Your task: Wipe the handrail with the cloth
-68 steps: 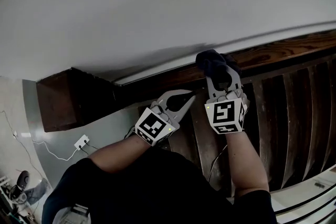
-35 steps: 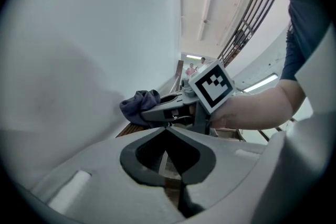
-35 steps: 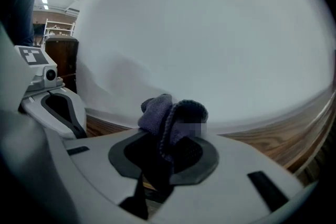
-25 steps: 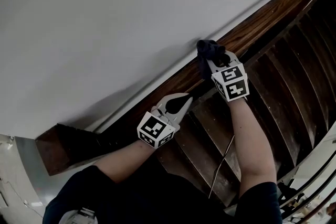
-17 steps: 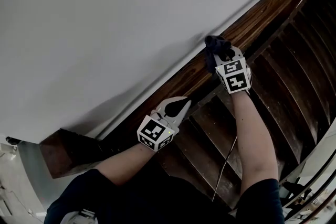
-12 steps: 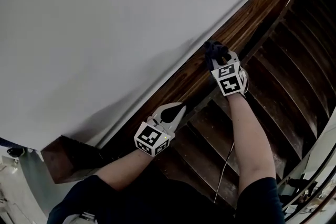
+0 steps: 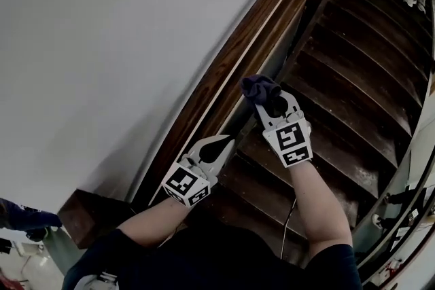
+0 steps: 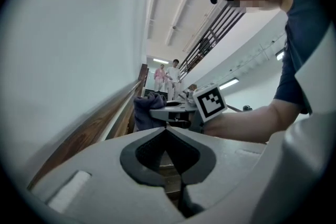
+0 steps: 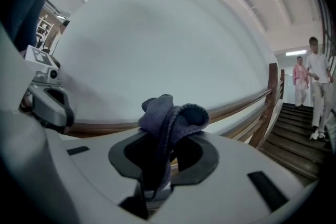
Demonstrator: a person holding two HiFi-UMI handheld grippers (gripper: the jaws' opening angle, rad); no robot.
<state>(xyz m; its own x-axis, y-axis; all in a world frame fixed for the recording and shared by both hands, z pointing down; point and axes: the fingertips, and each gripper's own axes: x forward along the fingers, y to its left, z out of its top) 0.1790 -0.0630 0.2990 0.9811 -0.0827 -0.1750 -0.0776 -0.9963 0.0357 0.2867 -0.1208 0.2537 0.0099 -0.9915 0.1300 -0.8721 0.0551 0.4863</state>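
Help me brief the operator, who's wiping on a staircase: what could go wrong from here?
The cloth is a bunched wad pinched in the right claw; dragging it along the handrail could tug it loose. Two people are on the stairs ahead, so moving on risks a bump. The left claw is shut, empty and off the rail, so a stumble would have little backup.

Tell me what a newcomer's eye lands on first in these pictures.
First comes the dark cloth, bunched in the shut right gripper, right by the wooden handrail that slants up the white wall. Lower on the rail, the left gripper is shut on nothing, and dark wooden stairs climb away at the right.
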